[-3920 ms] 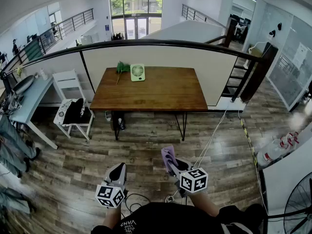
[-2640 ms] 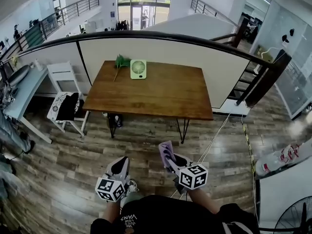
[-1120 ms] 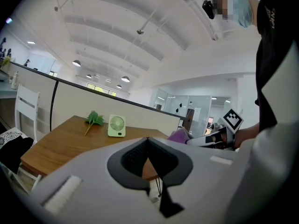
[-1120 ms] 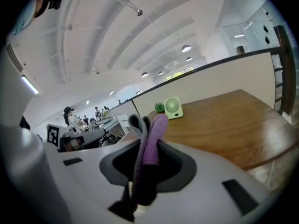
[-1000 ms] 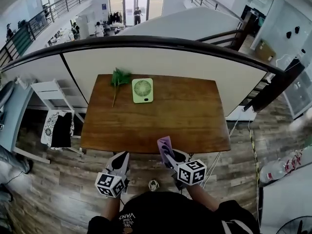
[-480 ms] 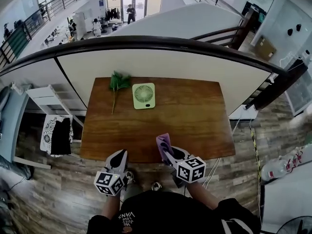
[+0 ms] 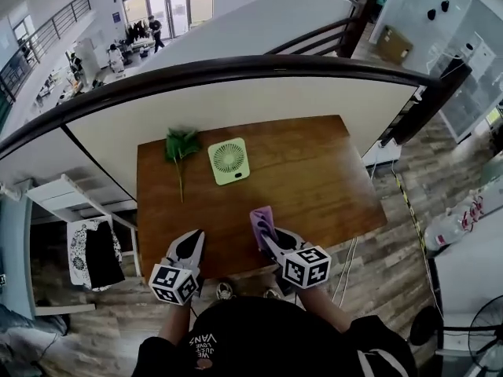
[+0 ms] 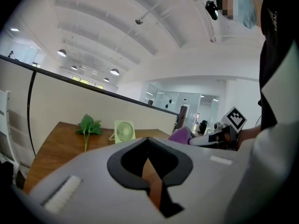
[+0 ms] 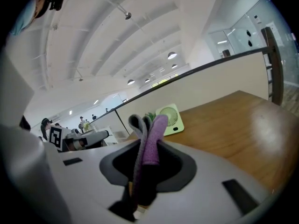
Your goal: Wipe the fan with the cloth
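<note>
Cloth [image 9: 150, 141]: purple on one face, grey on the other. It is folded into a narrow strip that stands up out of the right gripper [image 7: 266, 238]. That gripper's jaws are clamped on the strip's lower end, and the upper end sticks out past the tips.

Left gripper [image 7: 192, 240]: jaws pressed together with nothing between them. Only brown wood shows through the slot behind the tips.

Both grippers are held side by side, apart from each other, over the near edge of the wooden table [image 7: 322, 171]. They point across it.

Fan [image 7: 229, 161]: pale green, with a square housing, rounded corners and a round grille of radial slats. A small dark spot sits in one lower corner. It is propped leaning back on the far left part of the tabletop, well apart from both grippers and from the cloth.

Leafy sprig [image 7: 180, 146]: green, lying just beside the fan on its left, stem toward the near edge.

Beyond the table is a pale partition [image 7: 236, 104] with a dark top rail.
</note>
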A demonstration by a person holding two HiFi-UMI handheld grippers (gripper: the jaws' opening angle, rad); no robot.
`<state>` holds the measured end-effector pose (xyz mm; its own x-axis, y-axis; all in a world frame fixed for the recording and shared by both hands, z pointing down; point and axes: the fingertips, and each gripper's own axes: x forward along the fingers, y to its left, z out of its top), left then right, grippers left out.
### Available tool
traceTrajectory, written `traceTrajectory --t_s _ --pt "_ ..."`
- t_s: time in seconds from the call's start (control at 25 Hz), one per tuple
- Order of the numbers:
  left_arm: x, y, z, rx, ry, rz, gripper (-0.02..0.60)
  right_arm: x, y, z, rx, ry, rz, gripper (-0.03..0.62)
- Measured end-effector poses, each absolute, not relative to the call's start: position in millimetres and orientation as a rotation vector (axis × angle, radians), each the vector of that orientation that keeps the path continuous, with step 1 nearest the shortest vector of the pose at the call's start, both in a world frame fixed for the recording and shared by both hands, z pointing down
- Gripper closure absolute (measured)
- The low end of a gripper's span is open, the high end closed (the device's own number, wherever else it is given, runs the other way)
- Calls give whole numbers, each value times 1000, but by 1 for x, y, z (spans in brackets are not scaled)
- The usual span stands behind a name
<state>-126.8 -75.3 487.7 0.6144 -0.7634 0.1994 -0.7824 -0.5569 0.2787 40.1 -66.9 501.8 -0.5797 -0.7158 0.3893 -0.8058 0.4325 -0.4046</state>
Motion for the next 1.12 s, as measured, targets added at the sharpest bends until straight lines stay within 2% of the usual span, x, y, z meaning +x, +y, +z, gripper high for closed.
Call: traceTrajectory --t_s 0.52,1.12 --pt "-149 -144 508 2576 -1037 114 568 9 -105 500 1551 -2443 785 499" --pt "-127 -219 557 2427 -1095 139 566 14 -188 520 1315 -2436 742 499"
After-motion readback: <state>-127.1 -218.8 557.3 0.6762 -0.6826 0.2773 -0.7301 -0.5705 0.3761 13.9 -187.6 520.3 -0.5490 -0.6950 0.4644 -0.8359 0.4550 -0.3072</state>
